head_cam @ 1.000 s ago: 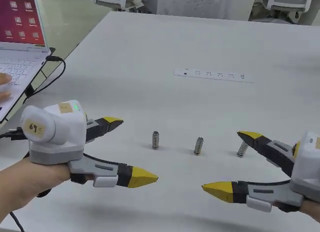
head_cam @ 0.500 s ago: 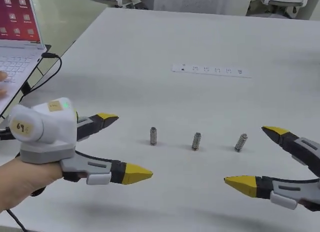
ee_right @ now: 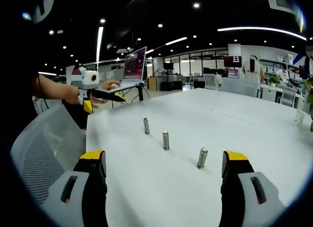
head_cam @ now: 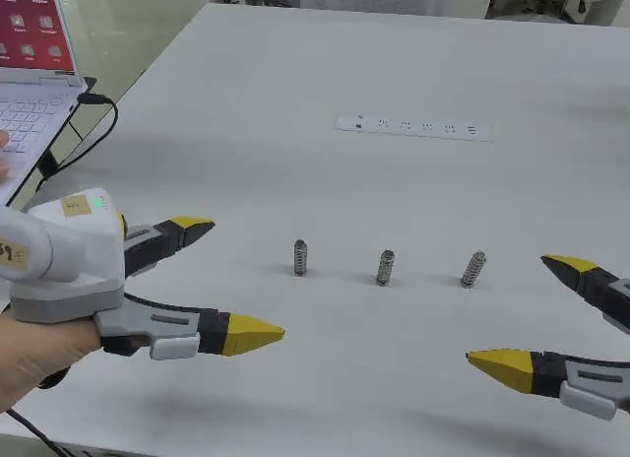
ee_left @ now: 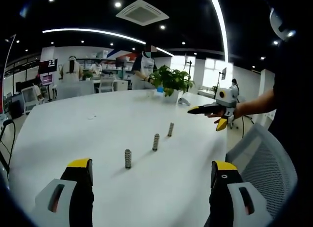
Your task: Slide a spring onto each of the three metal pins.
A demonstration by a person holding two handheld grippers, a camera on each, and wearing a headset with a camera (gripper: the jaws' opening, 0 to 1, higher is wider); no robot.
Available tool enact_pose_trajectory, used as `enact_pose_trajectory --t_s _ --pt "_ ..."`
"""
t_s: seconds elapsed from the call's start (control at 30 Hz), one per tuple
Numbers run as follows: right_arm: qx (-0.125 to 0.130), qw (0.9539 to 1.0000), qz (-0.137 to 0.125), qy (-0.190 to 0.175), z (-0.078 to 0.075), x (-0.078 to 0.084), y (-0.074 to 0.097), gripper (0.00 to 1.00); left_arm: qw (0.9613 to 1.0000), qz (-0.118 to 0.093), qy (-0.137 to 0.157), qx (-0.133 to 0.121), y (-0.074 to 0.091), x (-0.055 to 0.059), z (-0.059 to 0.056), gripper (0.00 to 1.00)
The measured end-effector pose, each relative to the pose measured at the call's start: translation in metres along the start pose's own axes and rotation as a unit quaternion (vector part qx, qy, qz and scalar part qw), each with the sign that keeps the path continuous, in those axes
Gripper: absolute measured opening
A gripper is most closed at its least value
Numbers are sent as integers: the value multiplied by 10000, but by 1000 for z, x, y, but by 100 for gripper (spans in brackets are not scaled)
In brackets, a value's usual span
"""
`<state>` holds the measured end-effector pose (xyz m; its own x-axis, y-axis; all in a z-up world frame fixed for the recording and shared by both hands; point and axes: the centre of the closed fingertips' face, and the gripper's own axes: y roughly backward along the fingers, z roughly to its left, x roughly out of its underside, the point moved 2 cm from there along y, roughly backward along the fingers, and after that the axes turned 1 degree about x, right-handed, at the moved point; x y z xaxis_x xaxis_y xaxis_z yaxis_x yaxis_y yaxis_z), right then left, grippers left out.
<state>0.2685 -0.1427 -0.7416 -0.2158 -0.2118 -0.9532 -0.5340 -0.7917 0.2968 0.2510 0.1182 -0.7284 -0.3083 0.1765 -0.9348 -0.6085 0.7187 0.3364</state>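
Across the middle of the head view, three springs [head_cam: 385, 267] stand in a row on the white desk [head_cam: 423, 201]. At lower left the left gripper [head_cam: 228, 278] and at lower right the right gripper [head_cam: 520, 310] hover, fingers spread wide and empty.

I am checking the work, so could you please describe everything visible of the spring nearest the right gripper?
The spring is a small coil of grey metal, standing on the white table and leaning slightly rather than upright. What is inside the coil cannot be told. Nothing touches it but the table; the open right gripper is apart from it.
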Motion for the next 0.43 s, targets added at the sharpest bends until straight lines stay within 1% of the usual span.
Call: enact_pose_trajectory --t_s 0.03,0.07,0.1,0.17,0.23,0.33,0.43 --pt "-11 10000 10 -72 -1 1 0 100 10000 14 46 -1 0 1 0 98" --pt "-23 9999 -10 -143 -1 1 1 100 9998 5 186 19 0 3 0 98" --pt "6 9998 2 -205 -4 3 2 100 9998 7 214 18 0 4 1 98" --pt "65 9997 6 -248 -6 4 5 100 9997 -6 228 -34 2 5 3 98" --pt "102 9996 -12 -269 -7 4 7 100 9997 35 248 -66 4 6 4 98" --pt "109 9995 17 -292 -6 5 8 99 9995 68 298 -79 5 8 6 98" --pt "99 9995 37 -287 -5 6 7 99 9995 19 284 -105 4 5 5 98"
